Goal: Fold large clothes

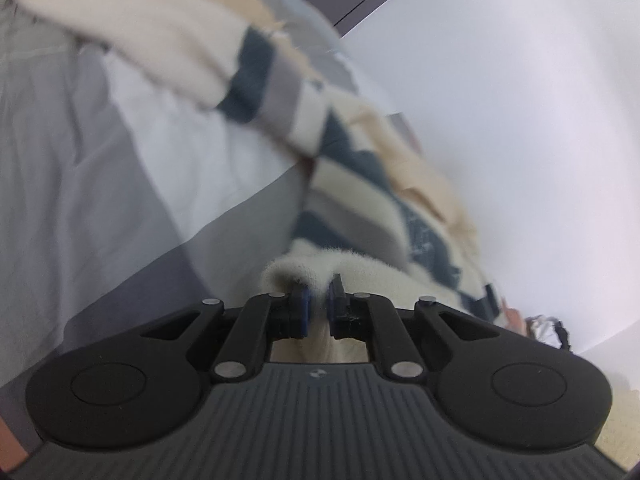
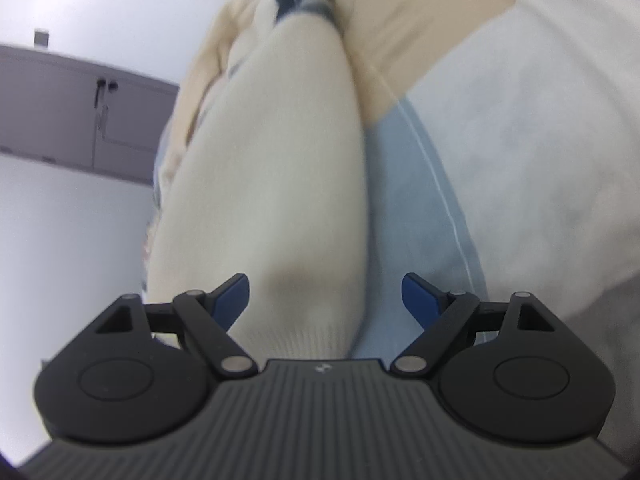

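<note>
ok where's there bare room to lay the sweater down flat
Bare table lies to the right of the sweater in the left wrist view, up to the dark far edge. In the right wrist view, more shows left of the sweater, below the grey cabinet. The other side is crowded with light blue cloth and white cloth.
</note>
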Tool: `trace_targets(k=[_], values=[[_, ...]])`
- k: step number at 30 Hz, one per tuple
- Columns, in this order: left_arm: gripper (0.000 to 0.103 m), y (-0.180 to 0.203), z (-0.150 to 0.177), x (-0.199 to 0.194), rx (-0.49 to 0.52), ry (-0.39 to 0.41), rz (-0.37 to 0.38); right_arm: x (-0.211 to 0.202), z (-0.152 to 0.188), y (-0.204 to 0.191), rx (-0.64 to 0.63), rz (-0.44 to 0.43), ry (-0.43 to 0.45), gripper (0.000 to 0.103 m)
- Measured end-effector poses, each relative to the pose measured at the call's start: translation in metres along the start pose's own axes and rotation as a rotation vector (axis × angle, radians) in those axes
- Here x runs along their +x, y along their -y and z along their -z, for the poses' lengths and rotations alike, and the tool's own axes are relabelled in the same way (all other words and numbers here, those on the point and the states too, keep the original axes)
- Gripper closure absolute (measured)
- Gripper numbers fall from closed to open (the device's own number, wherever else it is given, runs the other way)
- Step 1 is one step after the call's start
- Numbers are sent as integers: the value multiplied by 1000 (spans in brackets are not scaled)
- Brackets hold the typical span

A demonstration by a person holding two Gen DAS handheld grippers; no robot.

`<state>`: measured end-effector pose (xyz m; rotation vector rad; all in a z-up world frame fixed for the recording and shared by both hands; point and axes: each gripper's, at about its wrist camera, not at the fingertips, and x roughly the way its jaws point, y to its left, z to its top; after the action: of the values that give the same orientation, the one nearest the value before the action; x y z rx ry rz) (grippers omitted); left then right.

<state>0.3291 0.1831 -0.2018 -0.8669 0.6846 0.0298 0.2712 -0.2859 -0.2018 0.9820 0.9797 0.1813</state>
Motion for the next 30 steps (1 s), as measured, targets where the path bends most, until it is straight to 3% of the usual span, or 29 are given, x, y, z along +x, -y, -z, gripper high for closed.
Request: trace_targets(k=[7,8,9,12,17,24,30], values=[[92,-8,1,11,7,-9,3,27,1,-17,-103,52,-42,34],[92,-9,1,12,12,-9,3,29,1,-20,-118,58,-33,41],[92,-8,1,10,15,-8,3,30,0,-23,-133,62,-25,57],[92,-2,3,2,19,-3,7,22,0,-29,-163,46,-8,81],[92,14,14,-36,66,0,61,-21,3,-41,-216,29,86,86],[92,38,59,-104,133,-56,168,-79,5,-57,-292,136,156,88],[92,47,108,-110,211,-166,73,-88,-7,-52,-306,329,95,92]])
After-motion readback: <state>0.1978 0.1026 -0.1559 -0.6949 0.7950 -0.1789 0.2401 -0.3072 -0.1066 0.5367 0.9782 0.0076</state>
